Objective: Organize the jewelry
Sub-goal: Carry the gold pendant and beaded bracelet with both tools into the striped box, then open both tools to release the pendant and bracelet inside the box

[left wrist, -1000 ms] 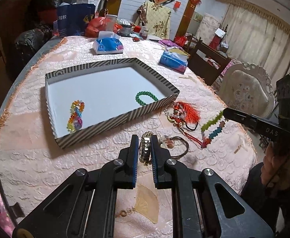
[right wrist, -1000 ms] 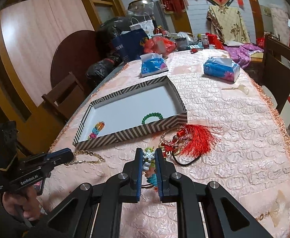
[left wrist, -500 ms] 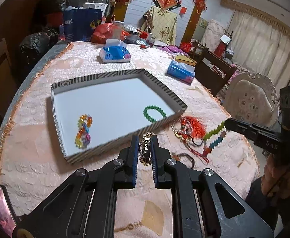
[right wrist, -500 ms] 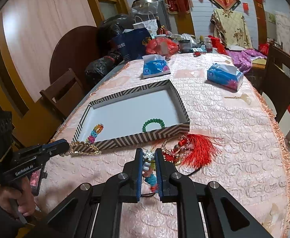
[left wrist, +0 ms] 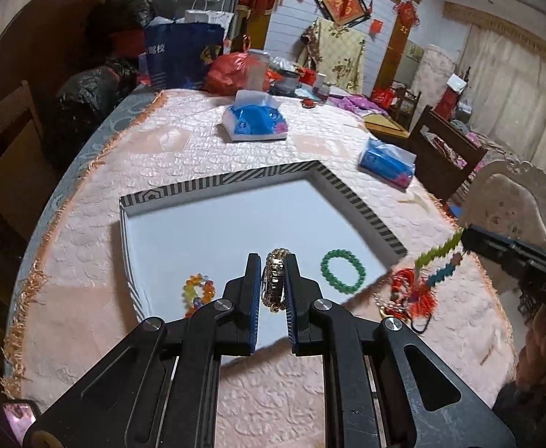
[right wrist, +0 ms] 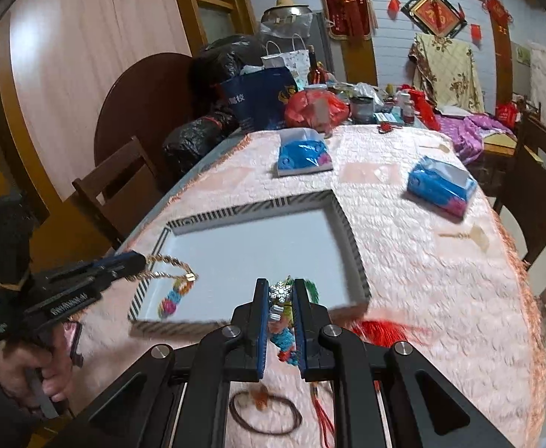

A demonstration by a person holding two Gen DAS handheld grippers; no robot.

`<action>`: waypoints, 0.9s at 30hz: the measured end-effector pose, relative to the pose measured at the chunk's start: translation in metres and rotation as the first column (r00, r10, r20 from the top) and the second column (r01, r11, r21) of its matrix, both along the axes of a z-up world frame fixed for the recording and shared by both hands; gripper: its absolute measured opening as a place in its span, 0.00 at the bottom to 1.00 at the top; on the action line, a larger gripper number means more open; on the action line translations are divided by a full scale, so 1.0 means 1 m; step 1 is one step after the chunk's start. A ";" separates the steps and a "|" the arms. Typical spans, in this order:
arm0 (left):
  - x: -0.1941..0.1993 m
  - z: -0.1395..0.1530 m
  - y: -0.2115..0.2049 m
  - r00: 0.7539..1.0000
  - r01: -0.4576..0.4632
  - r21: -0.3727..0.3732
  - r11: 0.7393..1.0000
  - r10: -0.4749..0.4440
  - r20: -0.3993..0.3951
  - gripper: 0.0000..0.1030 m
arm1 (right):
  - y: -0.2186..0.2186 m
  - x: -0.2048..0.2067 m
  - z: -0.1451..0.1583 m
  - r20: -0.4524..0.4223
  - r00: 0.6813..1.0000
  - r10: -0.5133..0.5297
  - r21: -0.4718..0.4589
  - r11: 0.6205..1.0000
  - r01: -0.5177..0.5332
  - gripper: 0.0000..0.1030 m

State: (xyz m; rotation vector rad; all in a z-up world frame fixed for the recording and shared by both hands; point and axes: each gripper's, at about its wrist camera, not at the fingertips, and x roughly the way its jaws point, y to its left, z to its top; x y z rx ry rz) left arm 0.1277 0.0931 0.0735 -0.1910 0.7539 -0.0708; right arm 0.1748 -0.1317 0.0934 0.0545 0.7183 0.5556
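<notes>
The left gripper (left wrist: 273, 287) pinches a gold watch (left wrist: 274, 284) over the striped tray (left wrist: 213, 183). Inside the tray lie a green bracelet (left wrist: 343, 271) (right of the watch) and a colourful one (left wrist: 197, 293), left.

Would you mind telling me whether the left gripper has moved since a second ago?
Yes. The left gripper, shut on the gold watch, has advanced over the striped tray.

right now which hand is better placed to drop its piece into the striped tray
Left. The left gripper holds the gold chain already over the tray floor; the right gripper holds its beaded strand nearer the tray's front wall.
</notes>
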 end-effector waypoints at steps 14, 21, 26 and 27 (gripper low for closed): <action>0.030 -0.042 0.011 0.997 -0.044 -0.003 0.999 0.043 -0.070 0.10 | 0.038 0.057 -0.027 -0.044 0.999 0.015 0.016 1.000 -0.015 0.11; 0.036 -0.069 0.011 0.991 -0.056 0.018 0.998 0.058 -0.119 0.10 | 0.063 0.068 -0.064 -0.119 0.992 0.046 0.006 0.999 -0.045 0.11; 0.032 -0.076 0.012 0.989 -0.053 0.007 0.999 0.054 -0.136 0.10 | 0.064 0.071 -0.086 -0.169 0.985 0.043 -0.001 0.999 -0.044 0.11; 0.030 -0.077 0.012 0.989 -0.054 0.009 0.998 0.055 -0.138 0.10 | 0.064 0.072 -0.088 -0.174 0.984 0.038 -0.002 0.999 -0.039 0.11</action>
